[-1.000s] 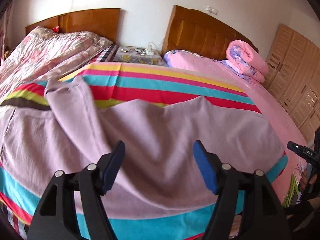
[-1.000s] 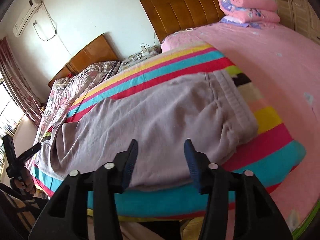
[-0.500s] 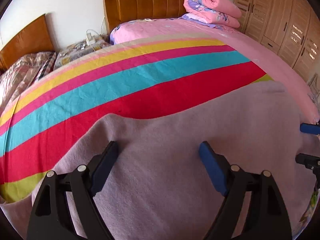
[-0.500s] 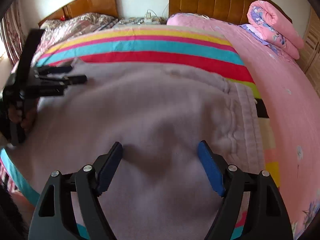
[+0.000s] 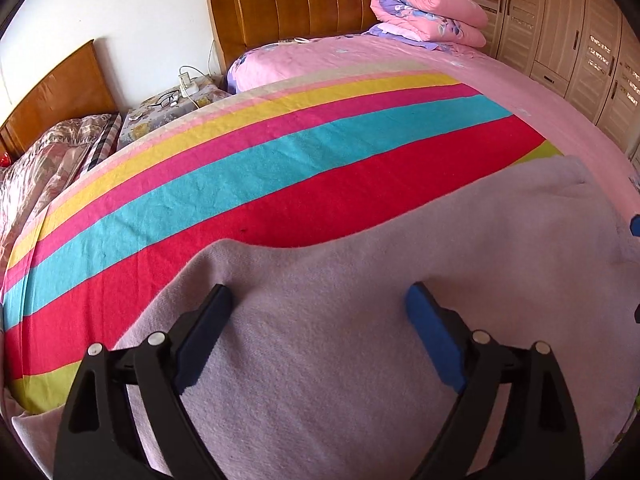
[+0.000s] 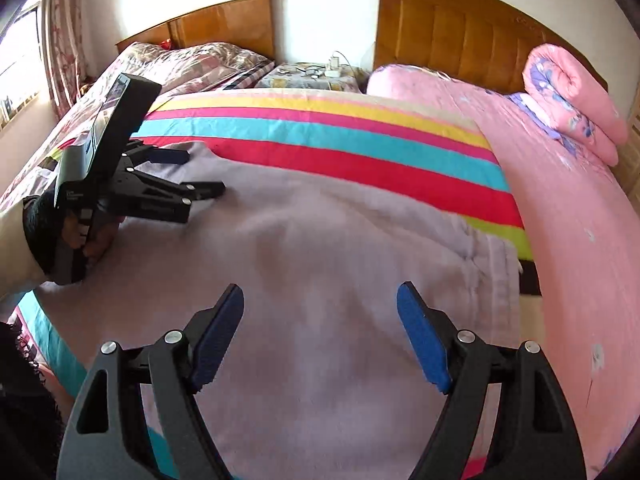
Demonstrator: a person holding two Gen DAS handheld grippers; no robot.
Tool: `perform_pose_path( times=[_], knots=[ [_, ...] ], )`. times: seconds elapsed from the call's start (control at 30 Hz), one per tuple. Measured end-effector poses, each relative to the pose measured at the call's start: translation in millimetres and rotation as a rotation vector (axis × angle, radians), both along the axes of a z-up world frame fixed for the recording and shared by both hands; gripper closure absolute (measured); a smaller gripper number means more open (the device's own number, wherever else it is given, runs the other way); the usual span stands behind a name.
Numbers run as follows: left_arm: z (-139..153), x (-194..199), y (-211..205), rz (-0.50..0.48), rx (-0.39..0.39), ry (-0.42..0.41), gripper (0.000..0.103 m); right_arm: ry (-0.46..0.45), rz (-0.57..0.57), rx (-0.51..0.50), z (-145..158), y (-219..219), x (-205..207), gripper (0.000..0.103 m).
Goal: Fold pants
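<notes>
Pale lilac pants [image 5: 360,320] lie spread flat on a striped blanket [image 5: 240,184] on the bed; they also fill the right wrist view [image 6: 320,260], with the waistband [image 6: 496,272] at the right. My left gripper [image 5: 320,304] is open and empty, low over the pants near their far edge. It also shows in the right wrist view [image 6: 200,172], held in a hand at the left. My right gripper [image 6: 320,304] is open and empty above the middle of the pants.
A pink bedsheet [image 6: 560,200] lies to the right with a rolled pink quilt [image 6: 572,96] near the wooden headboard [image 6: 460,36]. A second bed [image 6: 188,64] and a bedside table [image 6: 316,74] stand at the back. Wardrobes [image 5: 580,32] line the right wall.
Both grippers have moved forward from the bed's edge to over the pants. The left one has swung right and come down close to the cloth. Both stay open.
</notes>
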State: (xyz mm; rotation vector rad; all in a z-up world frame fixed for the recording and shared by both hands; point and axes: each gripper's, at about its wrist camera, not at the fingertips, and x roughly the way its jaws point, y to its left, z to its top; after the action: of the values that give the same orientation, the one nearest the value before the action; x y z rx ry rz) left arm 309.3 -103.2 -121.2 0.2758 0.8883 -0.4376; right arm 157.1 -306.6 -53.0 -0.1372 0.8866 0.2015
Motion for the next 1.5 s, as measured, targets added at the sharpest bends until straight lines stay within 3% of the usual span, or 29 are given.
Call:
perform_pose_path(
  times=[0.07, 0.2, 0.3, 0.43, 0.57, 0.63, 0.77, 0.87, 0.97, 1.1, 1.23, 1.4, 1.5],
  knots=[
    [0, 0, 0, 0.000, 0.000, -0.001, 0.013, 0.010, 0.048, -0.039, -4, 18, 23, 0.027],
    [0, -1, 1, 0.003, -0.002, -0.002, 0.013, 0.129, 0.044, -0.144, -39, 25, 51, 0.025],
    [0, 0, 1, 0.003, -0.004, -0.001, 0.013, 0.163, -0.004, -0.006, -41, 0, 46, 0.022],
    [0, -1, 2, 0.005, -0.009, 0.001, 0.012, 0.120, -0.067, -0.068, -24, 6, 26, 0.021],
    [0, -1, 2, 0.004, -0.013, 0.002, 0.012, 0.182, -0.074, -0.003, -43, 2, 16, 0.016],
    [0, -1, 2, 0.003, -0.013, 0.002, 0.012, 0.141, -0.080, 0.058, -46, -6, 10, 0.015],
    [3, -2, 5, -0.009, -0.043, 0.020, 0.010, 0.183, -0.135, -0.012, -40, 4, 12, 0.016],
    [34, -14, 35, 0.060, -0.127, 0.009, 0.010, 0.169, -0.201, -0.063, -26, 15, 12, 0.016],
    [84, -40, 89, 0.117, -0.243, -0.088, 0.005, 0.071, -0.177, -0.035, 7, 33, 10, 0.016],
    [117, -82, 186, 0.260, -0.262, -0.205, 0.001, -0.056, 0.029, 0.101, 53, 98, 21, 0.015],
    [121, -135, 306, 0.509, -0.272, -0.247, 0.001, -0.067, 0.339, 0.200, 69, 201, 54, 0.015],
    [87, -208, 466, 0.952, -0.282, -0.184, 0.002, -0.028, 0.740, 0.200, 69, 375, 91, 0.015],
    [67, -249, 539, 1.145, -0.384, -0.138, 0.005, 0.079, 0.943, 0.227, 59, 480, 110, 0.022]
  ],
)
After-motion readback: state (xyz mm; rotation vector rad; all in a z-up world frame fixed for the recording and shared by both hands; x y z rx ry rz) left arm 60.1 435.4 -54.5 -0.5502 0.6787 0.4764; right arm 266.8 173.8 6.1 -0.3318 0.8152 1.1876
